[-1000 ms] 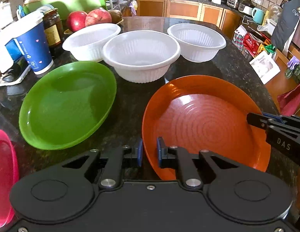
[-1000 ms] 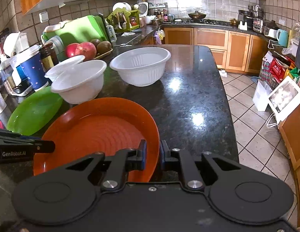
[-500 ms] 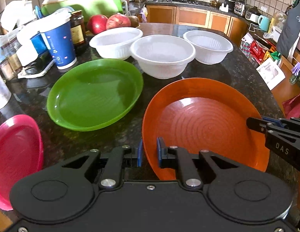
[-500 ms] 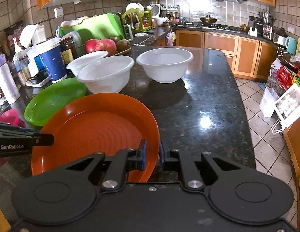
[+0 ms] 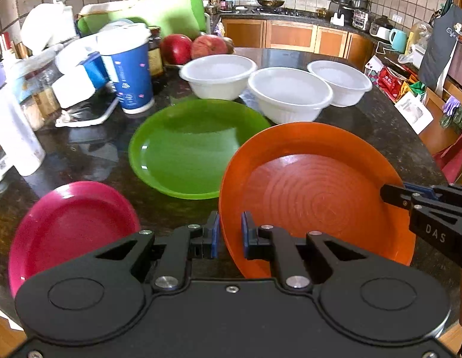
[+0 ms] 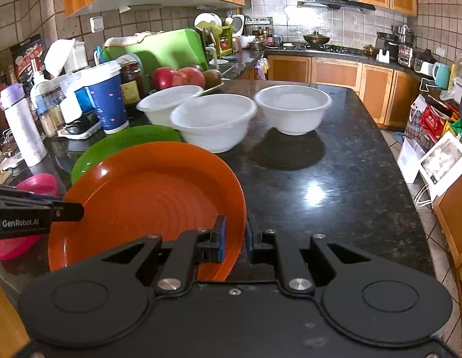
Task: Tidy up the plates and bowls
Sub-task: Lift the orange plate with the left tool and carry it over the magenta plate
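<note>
Both grippers hold the orange plate (image 5: 317, 197) above the dark counter. My left gripper (image 5: 229, 235) is shut on its left rim. My right gripper (image 6: 234, 240) is shut on its right rim; the plate also shows in the right wrist view (image 6: 147, 203). A green plate (image 5: 195, 146) lies just behind and left of it. A pink plate (image 5: 70, 226) lies at the near left. Three white bowls (image 5: 219, 74) (image 5: 290, 94) (image 5: 339, 82) stand in a row behind the plates.
A blue paper cup (image 5: 128, 71), jars, a white bottle (image 5: 13, 137) and apples (image 5: 177, 47) crowd the counter's left and back. The counter's right edge (image 6: 409, 197) drops to a tiled floor with bags.
Both grippers have lifted and drawn back to the left with the orange plate. The pink plate has come into the left wrist view, and the green plate now sits nearer the middle.
</note>
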The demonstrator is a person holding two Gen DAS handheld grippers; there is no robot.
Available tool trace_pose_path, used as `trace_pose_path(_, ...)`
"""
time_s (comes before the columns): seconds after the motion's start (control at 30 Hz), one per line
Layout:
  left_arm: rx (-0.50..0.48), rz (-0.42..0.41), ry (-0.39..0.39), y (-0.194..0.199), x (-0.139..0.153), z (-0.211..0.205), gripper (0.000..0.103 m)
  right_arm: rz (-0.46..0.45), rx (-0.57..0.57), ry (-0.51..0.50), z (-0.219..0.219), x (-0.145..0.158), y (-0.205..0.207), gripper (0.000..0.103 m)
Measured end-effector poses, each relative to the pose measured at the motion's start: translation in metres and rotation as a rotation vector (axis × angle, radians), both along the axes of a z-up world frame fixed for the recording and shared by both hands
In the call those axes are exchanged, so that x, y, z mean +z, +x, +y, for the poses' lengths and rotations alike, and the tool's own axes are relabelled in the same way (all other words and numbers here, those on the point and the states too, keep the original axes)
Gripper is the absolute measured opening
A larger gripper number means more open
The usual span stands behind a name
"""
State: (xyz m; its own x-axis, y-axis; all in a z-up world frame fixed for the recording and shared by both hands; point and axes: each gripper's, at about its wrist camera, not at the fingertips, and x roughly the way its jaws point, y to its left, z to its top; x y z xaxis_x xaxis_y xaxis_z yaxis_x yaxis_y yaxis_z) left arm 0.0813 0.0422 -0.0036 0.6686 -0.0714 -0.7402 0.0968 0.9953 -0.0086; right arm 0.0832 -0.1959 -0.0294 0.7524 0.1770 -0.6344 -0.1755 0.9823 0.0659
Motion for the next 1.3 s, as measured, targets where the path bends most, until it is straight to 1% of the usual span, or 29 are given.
trace_pose_path(0.1,-0.009,-0.008,0.010,-0.005,0.003,0.019,0.019,-0.007,-0.005,0.001,0.018,0.003,-0.006,0.015)
trace_pose_path(0.33,0.008,-0.031,0.024,-0.018,0.006,0.062,0.019,-0.016,0.014,-0.001,0.066,0.009,-0.015,0.015)
trace_pose_path(0.7,0.079,-0.041,0.029,-0.034,0.007,0.134,0.019,-0.020,0.099,0.000,0.142,0.014,-0.021,0.015)
trace_pose_path(0.93,0.109,-0.047,0.038,-0.042,0.003,0.174,0.019,-0.018,0.139,-0.006,0.186,0.011,-0.027,0.015)
trace_pose_path(1.13,0.114,-0.042,0.048,-0.043,-0.003,0.198,0.019,-0.007,0.142,-0.006,0.214,0.005,-0.031,0.015)
trace_pose_path(1.3,0.094,-0.042,0.052,-0.043,-0.006,0.210,0.019,0.003,0.125,-0.006,0.227,0.001,-0.032,0.015)
